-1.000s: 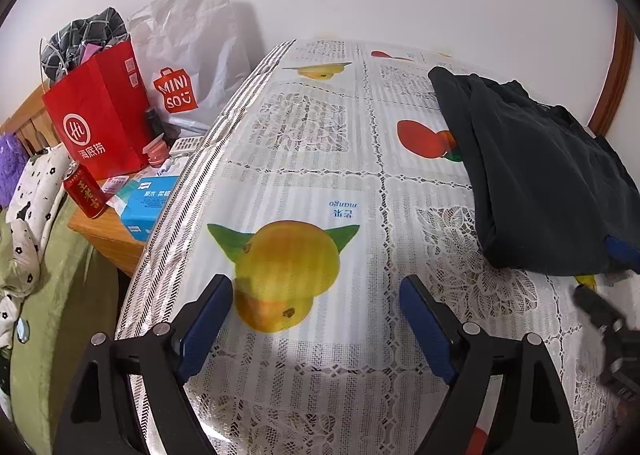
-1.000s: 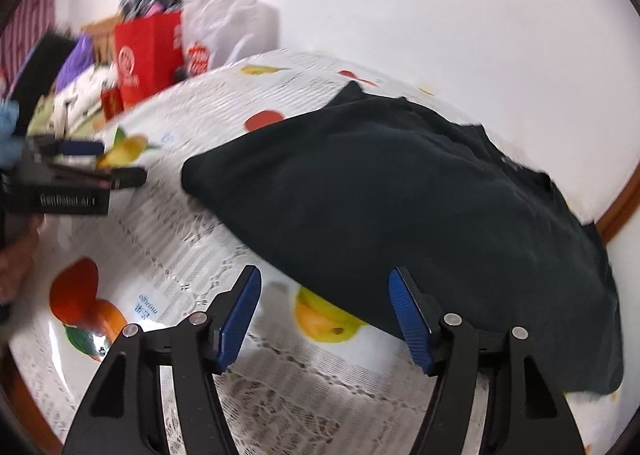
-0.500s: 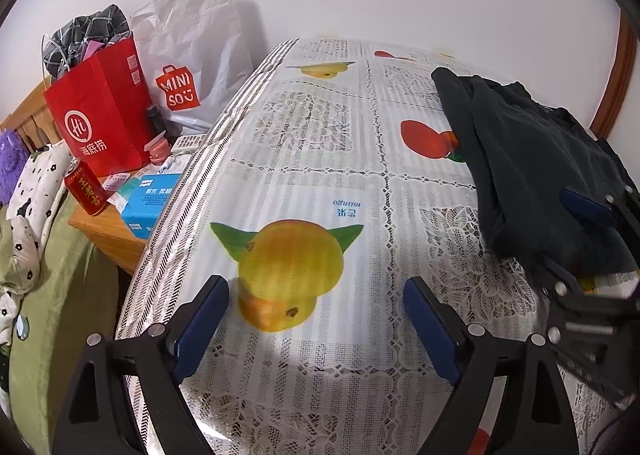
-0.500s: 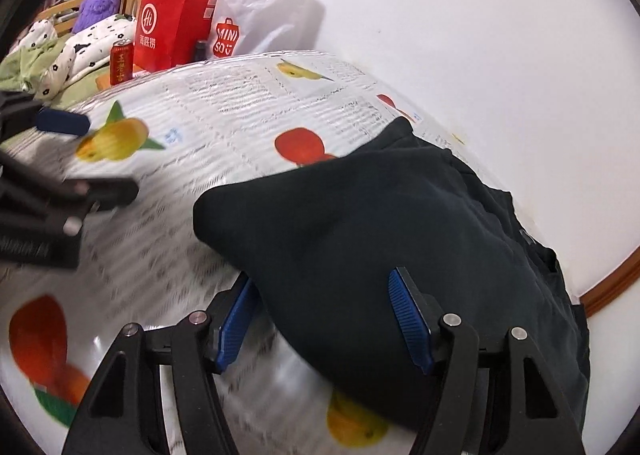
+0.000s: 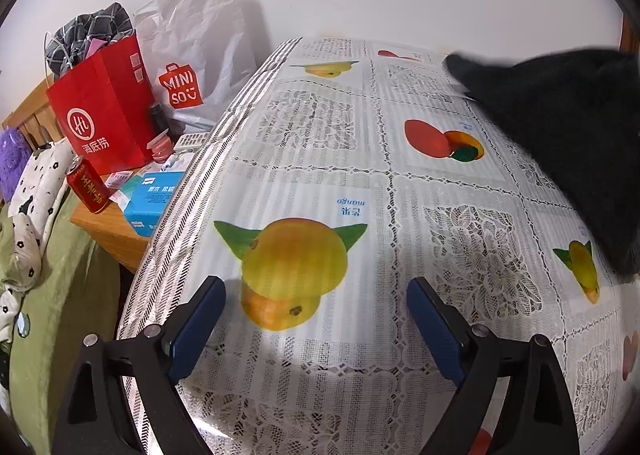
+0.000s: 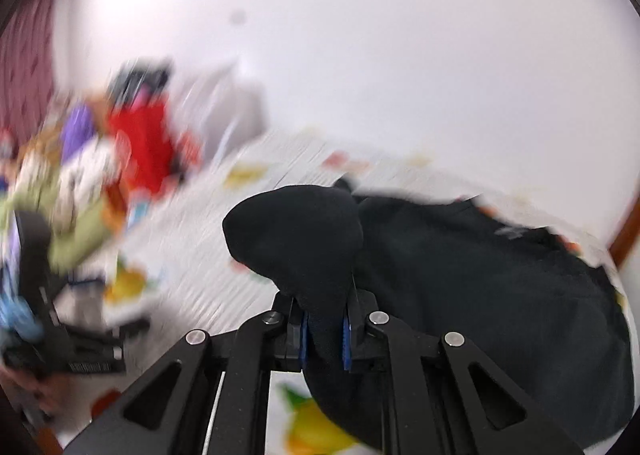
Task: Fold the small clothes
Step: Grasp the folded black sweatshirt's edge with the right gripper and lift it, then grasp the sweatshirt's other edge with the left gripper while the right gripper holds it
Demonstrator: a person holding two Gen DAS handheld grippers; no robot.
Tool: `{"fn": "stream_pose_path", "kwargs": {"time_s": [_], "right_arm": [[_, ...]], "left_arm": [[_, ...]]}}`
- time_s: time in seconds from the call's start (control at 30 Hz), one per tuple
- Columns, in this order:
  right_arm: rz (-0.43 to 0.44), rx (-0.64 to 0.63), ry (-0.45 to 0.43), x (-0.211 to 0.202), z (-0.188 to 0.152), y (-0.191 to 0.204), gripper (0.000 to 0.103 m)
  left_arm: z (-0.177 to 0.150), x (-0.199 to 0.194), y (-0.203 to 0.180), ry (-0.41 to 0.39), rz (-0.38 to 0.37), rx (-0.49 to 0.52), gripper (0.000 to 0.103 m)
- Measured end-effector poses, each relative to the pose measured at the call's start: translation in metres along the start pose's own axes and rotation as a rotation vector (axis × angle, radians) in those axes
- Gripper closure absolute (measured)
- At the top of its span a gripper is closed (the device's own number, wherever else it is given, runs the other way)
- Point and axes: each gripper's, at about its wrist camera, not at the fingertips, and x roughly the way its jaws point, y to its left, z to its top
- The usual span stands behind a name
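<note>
Black soft cloth garment (image 6: 460, 295) bunched and clamped in closing right tool (image 6: 324, 339), left tool (image 5: 316, 319) opening, empty over fruit-print lace tabletop (image 5: 320, 159).

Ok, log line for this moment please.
right gripper: closing on black garment corner, raised | left gripper: opening, nothing between jaws, over fruit-print tablecloth
</note>
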Motion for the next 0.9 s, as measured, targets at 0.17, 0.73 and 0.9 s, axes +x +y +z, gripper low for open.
{"fn": "stream_pose_path", "kwargs": {"time_s": [0.17,0.73,0.9], "right_arm": [[-0.055,0.219,-0.101,-0.054,0.006,-0.111,0.092],[-0.248,0.72,0.0,-0.113,-0.175,-0.313,0.067],[-0.287,0.621,0.043,-0.104,-0.16,-0.31,0.058]], "left_arm": [[-0.001,0.0,-0.001,0.001,0.004,-0.002,0.011],[0.0,0.0,-0.002,0.004,0.007,0.003,0.008],[-0.005,-0.01,-0.021,-0.01,-0.036,0.068,0.015]]}}
